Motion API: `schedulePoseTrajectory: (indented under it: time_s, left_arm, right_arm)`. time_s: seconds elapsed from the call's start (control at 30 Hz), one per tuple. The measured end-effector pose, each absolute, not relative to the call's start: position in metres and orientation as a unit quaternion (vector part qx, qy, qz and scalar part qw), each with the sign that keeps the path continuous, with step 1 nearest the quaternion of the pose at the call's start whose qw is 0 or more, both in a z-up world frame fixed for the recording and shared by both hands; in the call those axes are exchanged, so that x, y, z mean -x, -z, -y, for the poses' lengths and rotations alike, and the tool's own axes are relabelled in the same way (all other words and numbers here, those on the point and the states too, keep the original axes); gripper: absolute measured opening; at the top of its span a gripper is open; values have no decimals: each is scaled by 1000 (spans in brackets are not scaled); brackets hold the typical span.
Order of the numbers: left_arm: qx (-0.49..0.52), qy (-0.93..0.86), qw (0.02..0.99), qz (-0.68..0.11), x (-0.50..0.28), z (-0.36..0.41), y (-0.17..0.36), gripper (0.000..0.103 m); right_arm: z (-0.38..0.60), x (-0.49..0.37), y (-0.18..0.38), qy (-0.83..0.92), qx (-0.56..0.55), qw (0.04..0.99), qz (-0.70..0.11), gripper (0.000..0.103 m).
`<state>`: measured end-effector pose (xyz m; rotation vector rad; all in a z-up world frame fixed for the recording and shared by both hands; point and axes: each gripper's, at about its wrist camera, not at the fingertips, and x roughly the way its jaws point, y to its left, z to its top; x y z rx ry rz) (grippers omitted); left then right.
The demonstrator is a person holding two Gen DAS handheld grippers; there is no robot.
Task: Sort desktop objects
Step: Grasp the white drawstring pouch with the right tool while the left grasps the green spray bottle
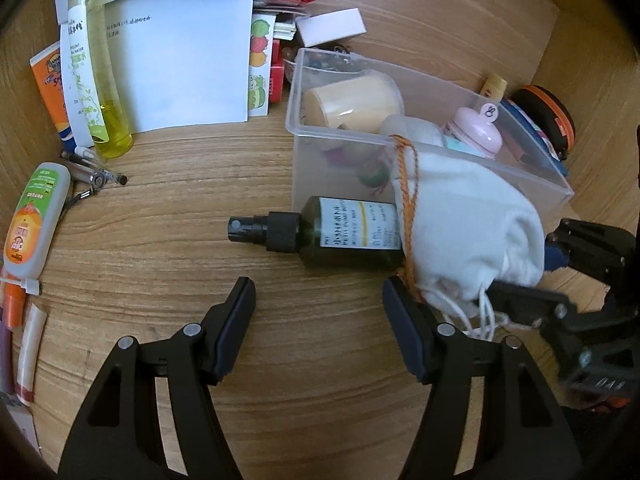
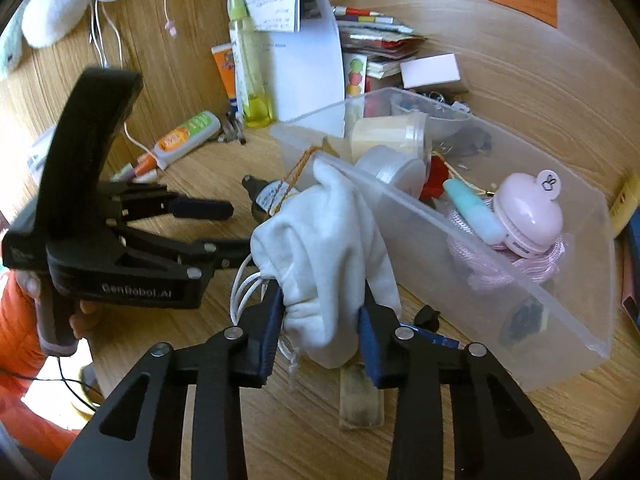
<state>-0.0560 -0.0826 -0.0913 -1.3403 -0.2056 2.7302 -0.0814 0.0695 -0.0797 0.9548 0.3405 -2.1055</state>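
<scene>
- The right tongs [image 2: 320, 320] have their pads pressed into the bunched lower end of a white pouch [image 2: 328, 248], so it is pinched, not just straddled; no earlier view lets me say more.
- The pouch hangs over the near wall of the clear bin [image 2: 520, 280] ahead of the right tongs, its orange cord [image 2: 298, 168] hooked on the rim. The low grip seems meant to lift it clear and tip it inside.
- The left tongs [image 1: 320, 292] stand open over bare worktop [image 1: 160, 248], gripping nothing.
- Just beyond their tips lies a dark spray bottle [image 1: 344, 236] on its side, nozzle pointing to their left, its base tucked under the pouch. I take it as the left side's next pick, waiting while the pouch covers it.
- Far to the left of the left tongs lie an orange and white tube [image 1: 32, 224] and a yellow bottle [image 1: 104, 92], unsorted.
- The bin already holds a pink case [image 2: 528, 216] and a cream cup [image 2: 388, 132].
</scene>
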Motion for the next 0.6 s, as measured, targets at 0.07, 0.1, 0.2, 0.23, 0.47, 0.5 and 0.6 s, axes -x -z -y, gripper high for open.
schedulePoseTrajectory:
  time_s: [0.07,0.1,0.2,0.23,0.47,0.5,0.6]
  left_arm:
    - [437,-896,49,67,54,80,89,66]
    - [436,-896,51,67,54,80,88,67]
    - [433,-897,54,66,56,75,87,73]
    - [433,-897,55,65,57,72,86,73]
    - [442,-893,52,64,72,63,92,73]
    - [444,-892,48,65,76,63,93,73]
    - [442,-894,34,69,82,63,94,72]
  right_arm:
    - [-72,79,74,833,-369,392,-130,29]
    - [-73,77,71,835,-364,391,-130,28]
    - [-78,74,59,842,-352,390,-124,26]
    - [-80,73,55,844,-347,390,-122,26]
    - [-91,71,34,858,-322,382,-117,24]
    - [-92,70,31,860,-319,380,-117,24]
    - [-94,70,24,864,-311,379,-116,23]
